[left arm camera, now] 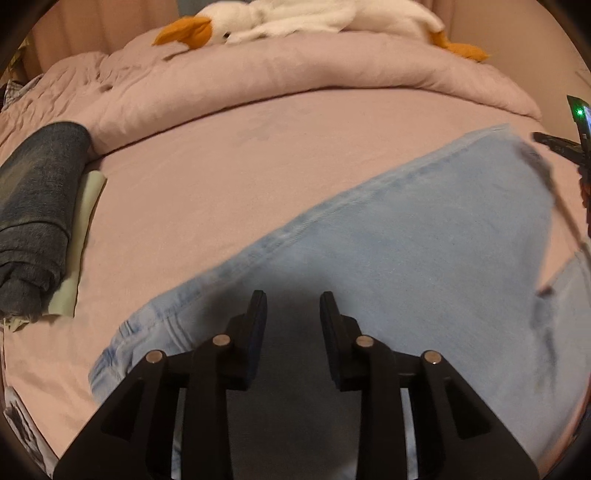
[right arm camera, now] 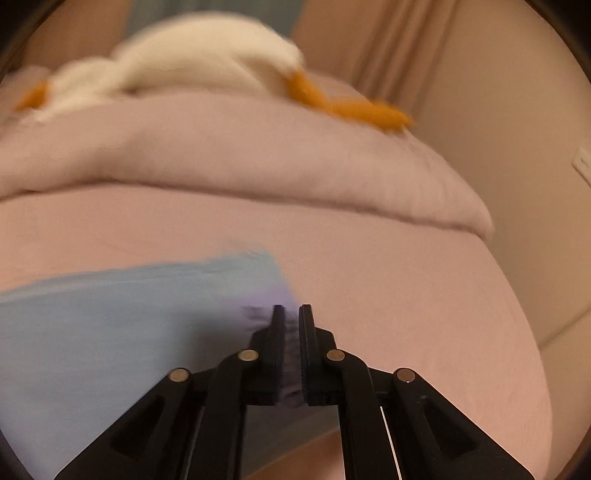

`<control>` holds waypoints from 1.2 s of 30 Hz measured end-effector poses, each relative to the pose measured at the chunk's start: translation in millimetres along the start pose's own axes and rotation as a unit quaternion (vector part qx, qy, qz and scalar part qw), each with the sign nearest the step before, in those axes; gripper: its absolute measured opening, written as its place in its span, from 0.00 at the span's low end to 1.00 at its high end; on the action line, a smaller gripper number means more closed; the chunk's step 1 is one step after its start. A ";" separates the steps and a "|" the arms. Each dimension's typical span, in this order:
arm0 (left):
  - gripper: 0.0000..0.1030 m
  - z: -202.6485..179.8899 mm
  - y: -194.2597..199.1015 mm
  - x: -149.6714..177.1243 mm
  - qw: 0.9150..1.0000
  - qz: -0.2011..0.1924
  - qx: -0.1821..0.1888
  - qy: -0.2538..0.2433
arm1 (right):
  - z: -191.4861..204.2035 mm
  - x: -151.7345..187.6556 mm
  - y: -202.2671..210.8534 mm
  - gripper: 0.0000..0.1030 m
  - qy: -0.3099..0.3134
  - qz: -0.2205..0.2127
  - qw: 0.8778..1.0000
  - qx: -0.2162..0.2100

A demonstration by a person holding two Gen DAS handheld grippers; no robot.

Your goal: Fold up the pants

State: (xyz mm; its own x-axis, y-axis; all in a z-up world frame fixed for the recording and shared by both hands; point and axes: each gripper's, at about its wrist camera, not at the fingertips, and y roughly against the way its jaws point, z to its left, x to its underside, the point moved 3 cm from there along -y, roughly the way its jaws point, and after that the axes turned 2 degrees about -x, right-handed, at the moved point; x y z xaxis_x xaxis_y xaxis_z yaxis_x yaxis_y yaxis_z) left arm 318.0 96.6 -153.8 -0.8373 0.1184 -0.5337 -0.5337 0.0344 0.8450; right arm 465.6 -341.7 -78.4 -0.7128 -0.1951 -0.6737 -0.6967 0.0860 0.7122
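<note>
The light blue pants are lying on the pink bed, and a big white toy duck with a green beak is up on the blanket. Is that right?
Almost. The beak is orange, not green. The left wrist view shows the white toy duck with its orange beak resting on the pink blanket. The rest holds: the light blue pants do lie on the pink bed.

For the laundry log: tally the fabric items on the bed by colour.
Light blue: 1, jeans
Dark grey-blue: 1, folded garment
Pale green: 1, cloth under it
Pink: 1, duvet
White: 1, plush goose
Total: 5
</note>
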 end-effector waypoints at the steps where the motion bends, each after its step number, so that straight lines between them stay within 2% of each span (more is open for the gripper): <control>1: 0.30 -4.1 8.2 4.7 1.000 -0.006 0.006 -0.001 | 12.5 2.4 10.3 0.04 0.007 -0.001 0.999 -0.044; 3: 0.40 -8.9 16.7 12.9 1.000 -0.012 0.014 0.002 | 48.3 14.8 30.0 0.05 0.039 0.010 0.992 -0.122; 5: 0.48 -12.7 13.1 21.9 1.000 -0.003 -0.005 0.000 | 81.1 32.2 32.4 0.05 0.090 0.026 0.985 -0.147; 7: 0.48 -13.4 -6.8 31.9 0.999 0.033 -0.024 -0.006 | 97.5 52.6 6.6 0.05 0.128 0.074 0.981 -0.129; 9: 0.51 -11.4 -8.9 29.6 0.999 0.025 -0.022 -0.008 | 97.2 49.6 3.9 0.05 0.130 0.057 0.983 -0.113; 11: 0.47 -1.1 -1.6 23.6 0.999 0.034 -0.010 0.032 | 98.0 39.0 3.5 0.05 0.105 0.084 0.986 -0.095; 13: 0.47 9.9 17.5 23.0 0.998 0.011 -0.002 0.059 | 109.6 30.3 19.6 0.05 0.103 0.076 0.986 -0.103; 15: 0.48 22.8 41.9 30.6 0.997 -0.020 -0.004 0.071 | 144.8 39.6 65.6 0.05 0.126 0.039 0.976 -0.173; 16: 0.48 30.6 51.7 37.9 0.997 -0.028 -0.010 0.075 | 153.4 41.4 74.4 0.05 0.133 0.030 0.972 -0.194; 18: 0.48 45.1 59.5 52.9 0.996 -0.025 -0.022 0.087 | 185.3 47.2 103.2 0.05 0.154 0.008 0.954 -0.257; 20: 0.47 58.9 58.3 69.6 0.994 -0.008 -0.028 0.102 | 208.4 56.1 111.7 0.05 0.162 0.010 0.942 -0.295; 22: 0.48 66.7 49.7 79.9 0.993 0.014 -0.029 0.117 | 232.0 70.2 108.6 0.05 0.182 0.022 0.933 -0.309; 23: 0.49 69.9 44.9 85.5 0.992 0.021 -0.017 0.125 | 238.1 76.5 99.7 0.05 0.195 0.038 0.931 -0.307; 24: 0.49 69.3 44.1 87.4 0.992 0.015 -0.012 0.126 | 247.3 84.6 81.8 0.05 0.216 0.062 0.930 -0.291; 25: 0.49 68.9 45.2 87.1 0.992 0.010 -0.011 0.125 | 252.0 90.8 77.4 0.05 0.226 0.057 0.931 -0.283; 26: 0.49 68.8 46.5 86.0 0.992 0.011 -0.012 0.125 | 252.8 90.4 80.7 0.05 0.225 0.045 0.931 -0.283; 28: 0.48 72.6 55.2 80.9 0.992 0.000 -0.010 0.123 | 248.0 77.7 79.3 0.05 0.215 0.083 0.930 -0.286; 30: 0.48 83.3 67.4 77.6 0.992 -0.028 -0.015 0.124 | 249.5 69.7 94.8 0.06 0.215 0.090 0.927 -0.293; 32: 0.49 98.7 66.6 69.3 0.990 -0.035 -0.023 0.133 | 252.7 70.6 114.5 0.15 0.233 0.067 0.921 -0.304; 34: 0.49 112.3 62.4 69.9 0.989 -0.031 -0.030 0.144 | 259.2 54.2 112.9 0.53 0.260 0.039 0.920 -0.289; 36: 0.49 123.2 51.7 61.4 0.989 -0.022 -0.025 0.144 | 266.6 39.4 101.3 0.61 0.273 0.026 0.919 -0.285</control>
State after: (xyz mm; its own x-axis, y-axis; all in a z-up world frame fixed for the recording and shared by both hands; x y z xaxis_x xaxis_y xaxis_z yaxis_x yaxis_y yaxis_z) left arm 253.6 227.9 -138.7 -0.8084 -0.1702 -0.5635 -0.5693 -0.0172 0.8220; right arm 345.3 -80.2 -85.3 -0.4898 -0.6789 -0.5470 -0.3960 -0.3857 0.8333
